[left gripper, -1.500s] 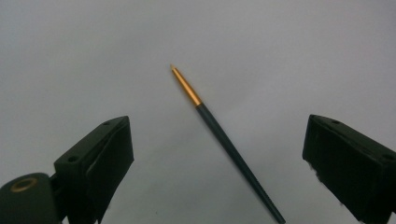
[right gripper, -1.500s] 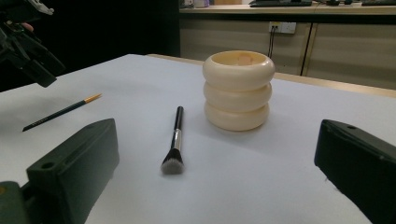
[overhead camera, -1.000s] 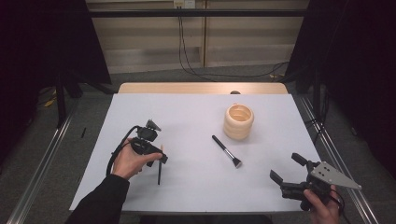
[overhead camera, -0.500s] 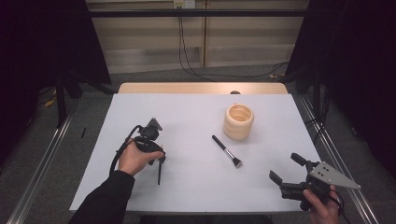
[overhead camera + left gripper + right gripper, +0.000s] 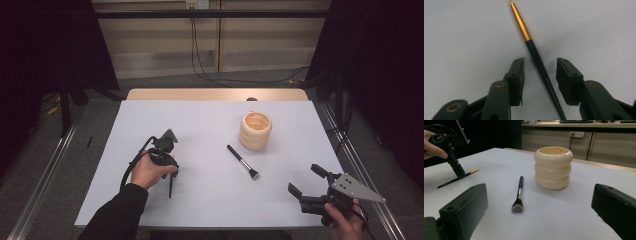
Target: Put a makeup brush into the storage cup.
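We are closing the left gripper [image 5: 540, 75] fingers around the thin brush [image 5: 537, 58] lying at the surface's [image 5: 210, 120] near left, not yet pinching; its slim handle could roll or slip away. Our right gripper [image 5: 307, 181], fingers spread, is hovering near right, close to the edge, with open room mid-surface.

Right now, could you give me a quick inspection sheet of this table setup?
Surface: white table top, flat.
Job's things: thin pencil-like brush with a gold band, lying between the left tool's jaws, not yet pinched.
Clutter: makeup brush; cream ringed holder, upright.
Tools: left tool pointing down, jaws have just been closing; right tool open, holding nothing.
Cables: black cable looping from the left tool.
Surroundings: dark curtains, cables on the floor behind.
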Motion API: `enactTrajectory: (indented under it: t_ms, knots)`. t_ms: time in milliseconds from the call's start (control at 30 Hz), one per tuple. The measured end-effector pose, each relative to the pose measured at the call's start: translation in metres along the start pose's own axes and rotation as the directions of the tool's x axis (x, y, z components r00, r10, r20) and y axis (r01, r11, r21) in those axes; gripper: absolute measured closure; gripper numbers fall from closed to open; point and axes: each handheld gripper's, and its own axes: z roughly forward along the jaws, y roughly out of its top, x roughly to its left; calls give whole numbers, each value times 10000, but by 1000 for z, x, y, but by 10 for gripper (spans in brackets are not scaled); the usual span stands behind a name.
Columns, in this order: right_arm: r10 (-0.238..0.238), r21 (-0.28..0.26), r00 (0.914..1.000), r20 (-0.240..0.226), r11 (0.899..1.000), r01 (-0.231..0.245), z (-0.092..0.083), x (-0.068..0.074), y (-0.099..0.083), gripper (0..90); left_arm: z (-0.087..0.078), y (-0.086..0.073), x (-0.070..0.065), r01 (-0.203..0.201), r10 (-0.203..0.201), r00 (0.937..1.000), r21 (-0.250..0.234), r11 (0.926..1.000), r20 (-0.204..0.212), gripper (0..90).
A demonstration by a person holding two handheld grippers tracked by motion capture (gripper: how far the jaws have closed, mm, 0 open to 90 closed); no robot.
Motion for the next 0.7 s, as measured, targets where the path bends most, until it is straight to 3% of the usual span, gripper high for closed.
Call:
enactTrajectory:
  t_ms: [133,200,333,400,500,700]
  knots:
    - [44,32,10000,-9,10000,-44,0,0,0,2,1,0,0,190,-190,9998,-76,9998,-31,621]
    - [27,37,10000,-37,10000,-27,0,0,0,2,1,2,3,188,-187,9998,105,9998,-23,632]
    - [59,27,10000,4,10000,-59,0,-1,0,2,3,5,-3,23,-4,9984,329,9995,-570,679]
    - [61,45,10000,12,10000,-61,0,0,0,2,4,5,-3,61,-41,9980,316,9995,-627,692]
    - [19,33,10000,-22,10000,-19,0,0,0,2,5,5,-2,88,-68,9983,337,9994,-586,697]
    - [15,64,10000,-13,10000,-15,0,-1,-1,2,4,6,7,203,-185,9992,469,9987,-368,805]
